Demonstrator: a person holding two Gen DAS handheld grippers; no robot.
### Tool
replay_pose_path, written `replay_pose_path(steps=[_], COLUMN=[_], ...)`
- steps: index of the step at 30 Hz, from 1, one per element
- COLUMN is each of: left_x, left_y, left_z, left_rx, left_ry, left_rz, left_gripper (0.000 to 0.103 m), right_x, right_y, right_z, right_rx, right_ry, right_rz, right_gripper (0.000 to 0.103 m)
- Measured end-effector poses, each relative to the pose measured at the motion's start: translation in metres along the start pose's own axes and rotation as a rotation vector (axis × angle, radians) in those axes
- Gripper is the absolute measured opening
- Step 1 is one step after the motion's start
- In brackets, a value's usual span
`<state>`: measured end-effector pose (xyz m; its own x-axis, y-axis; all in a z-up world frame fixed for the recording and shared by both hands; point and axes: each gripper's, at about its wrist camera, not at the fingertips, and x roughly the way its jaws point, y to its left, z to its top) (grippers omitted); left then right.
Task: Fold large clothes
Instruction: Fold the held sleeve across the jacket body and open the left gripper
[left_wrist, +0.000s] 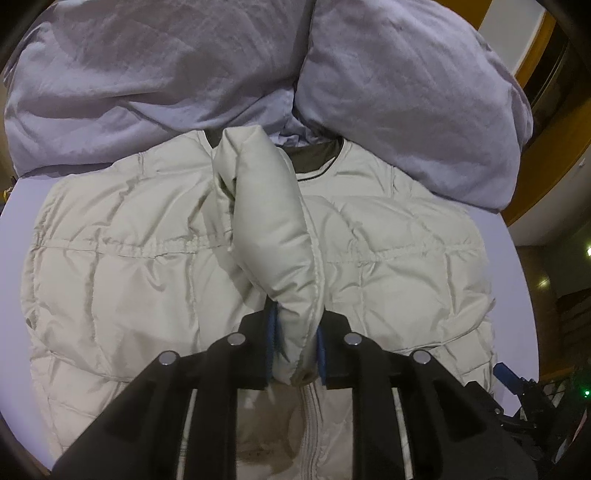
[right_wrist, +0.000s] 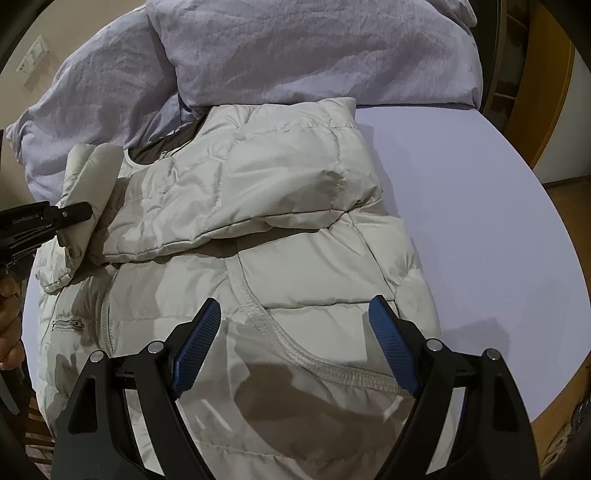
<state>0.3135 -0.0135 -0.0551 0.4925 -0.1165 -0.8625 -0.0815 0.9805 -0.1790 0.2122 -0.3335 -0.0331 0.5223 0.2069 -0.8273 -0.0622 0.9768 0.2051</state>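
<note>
Puffer jacket, off-white and quilted, lies spread front-up on a pale lavender bed sheet, collar at the far end, hem at the near end. Zip runs down the middle of the front; a small zipped pocket shows on the left panel in the right wrist view. Right sleeve is folded across the chest, its cuff end reaching toward the left. Left sleeve is raised over the middle of the jacket, its cuff held in the left gripper: the blue pads sit close together and press the padded cuff from both sides. Seen from the right wrist, that gripper enters at the left edge, gripping the same sleeve, with part of a hand below it. Right gripper hangs above the near right part of the jacket, its blue pads spread wide with nothing between them; whether it touches the fabric cannot be told. Crumpled lavender duvet is heaped at the far end of the bed, touching the jacket collar. Wooden furniture stands at the far right.
</note>
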Motion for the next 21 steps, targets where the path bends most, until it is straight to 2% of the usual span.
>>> replay_pose_path(steps=[3,7,12,14,17,21], left_x=[-0.001,-0.007,0.001,0.001,-0.009,-0.011], left_y=[0.003,0.008,0.021,0.024,0.017,0.007], left_z=[0.002,0.006,0.012,0.012,0.011,0.018], left_rx=[-0.001,0.019,-0.004,-0.025,0.006,0.042], left_ry=[0.008,-0.020,-0.021,-0.027,-0.064,-0.081], left_rz=[-0.008,-0.013,-0.004,-0.047,-0.096,-0.060], left_gripper=[0.036,0.049,0.050,0.050,0.051,0.053], right_x=[0.001,0.001,0.003,0.002,0.002,0.004], right_y=[-0.002,-0.002,-0.002,-0.002,-0.004,-0.006], right_z=[0.001,0.002,0.004,0.004,0.005,0.006], right_rx=[0.007,0.012,0.017,0.019,0.017,0.023], right_ry=[0.002,0.001,0.003,0.002,0.001,0.005], right_rz=[-0.002,-0.004,-0.008,-0.010,-0.016,-0.017], right_gripper=[0.084,0.084,0.084,0.084,0.084,0.084])
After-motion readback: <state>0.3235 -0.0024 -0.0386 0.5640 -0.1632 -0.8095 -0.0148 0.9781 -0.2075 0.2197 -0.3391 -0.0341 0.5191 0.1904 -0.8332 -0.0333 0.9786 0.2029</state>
